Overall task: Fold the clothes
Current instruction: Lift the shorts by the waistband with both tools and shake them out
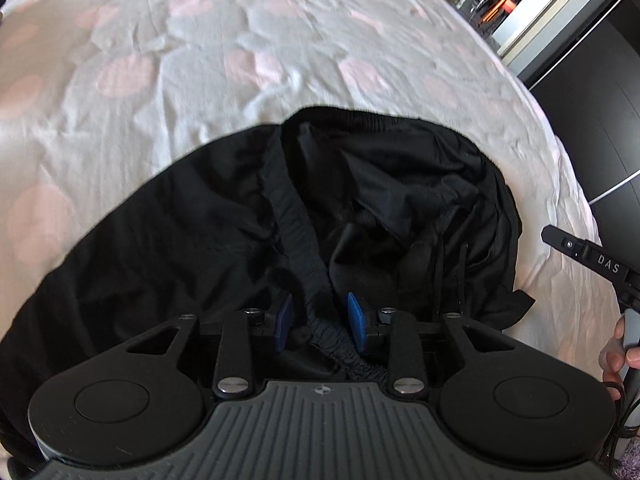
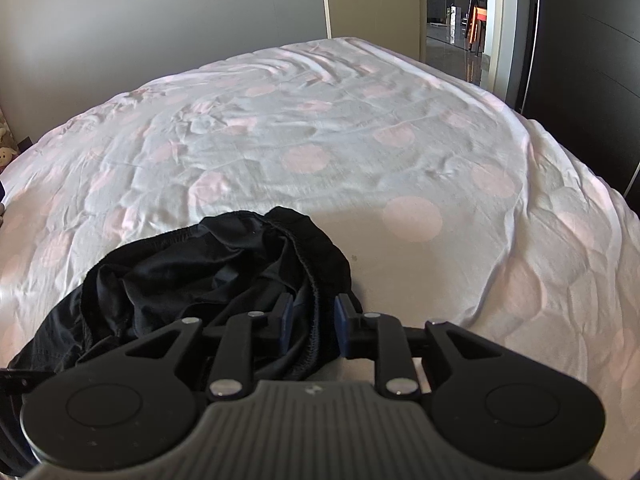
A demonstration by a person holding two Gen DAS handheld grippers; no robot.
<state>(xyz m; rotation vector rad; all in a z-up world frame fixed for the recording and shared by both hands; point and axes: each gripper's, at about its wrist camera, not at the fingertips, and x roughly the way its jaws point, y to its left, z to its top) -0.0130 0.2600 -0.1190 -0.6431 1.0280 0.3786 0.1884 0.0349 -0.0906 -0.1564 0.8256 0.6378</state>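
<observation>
So the black shorts (image 1: pixel 360 200) are lying in a crumpled heap on the bed (image 1: pixel 160 80), near the front edge and toward its right side, on a white sheet with big pale pink dots. The left gripper (image 1: pixel 320 320) has its blue-padded fingers (image 1: pixel 285 320) on either side of the gathered elastic waistband (image 1: pixel 298 232), which runs right down between them; there's a small gap showing next to each pad, so I honestly can't tell if it's actually clamping the fabric or just straddling it. Same story from the right wrist view: the right gripper (image 2: pixel 314 322) has a stitched fold of the shorts (image 2: pixel 208 268) sitting between its fingers (image 2: pixel 342 322), with gaps beside the pads, so can't tell there either. In the left view you can also see the right gripper (image 1: pixel 588 258) off at the right edge with a hand (image 1: pixel 618 354) wrapped around its handle. The drawstrings (image 1: pixel 440 256) trail over the bunched fabric.
</observation>
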